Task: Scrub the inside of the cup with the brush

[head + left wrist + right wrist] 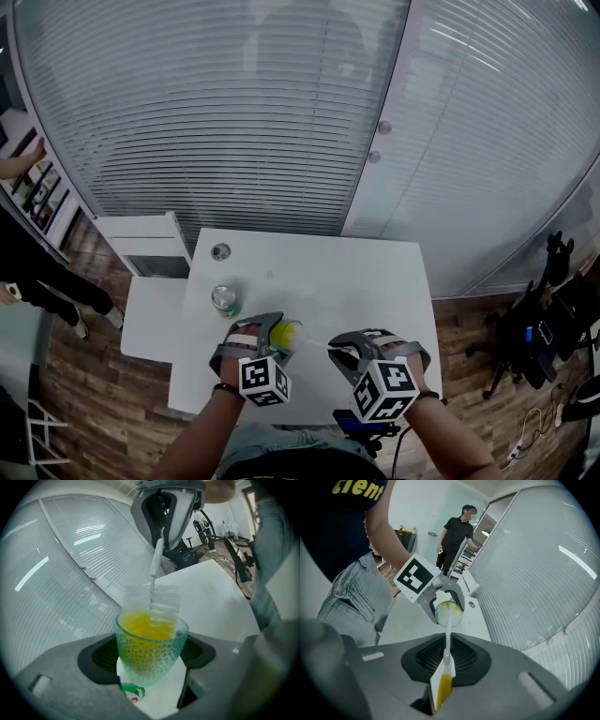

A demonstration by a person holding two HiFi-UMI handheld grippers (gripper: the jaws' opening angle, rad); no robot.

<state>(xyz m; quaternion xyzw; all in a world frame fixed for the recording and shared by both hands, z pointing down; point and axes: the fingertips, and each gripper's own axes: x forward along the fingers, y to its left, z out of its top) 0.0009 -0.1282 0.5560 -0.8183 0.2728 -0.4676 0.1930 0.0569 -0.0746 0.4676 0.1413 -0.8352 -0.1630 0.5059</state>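
Observation:
My left gripper (pixel 270 333) is shut on a dimpled green-tinted cup (pixel 151 651) with a yellow inside, its pads pressing both sides of the cup. It holds the cup tilted above the white table (pixel 375 281). My right gripper (pixel 446 657) is shut on the thin white handle of a brush (pixel 446 654), whose yellow end pokes out behind the jaws. The handle runs straight to the cup (pixel 448 613). The clear bristle head (pixel 161 604) sits in the cup's mouth. In the head view the cup (pixel 286 335) lies between the two grippers, with my right gripper (pixel 343 349) to its right.
A green drink can (pixel 225 300) stands on the table just beyond the left gripper, and a small round object (pixel 220 251) lies near the far left corner. A white cabinet (pixel 150 248) adjoins the table's left. A person in black (pixel 457 536) stands by the glass wall.

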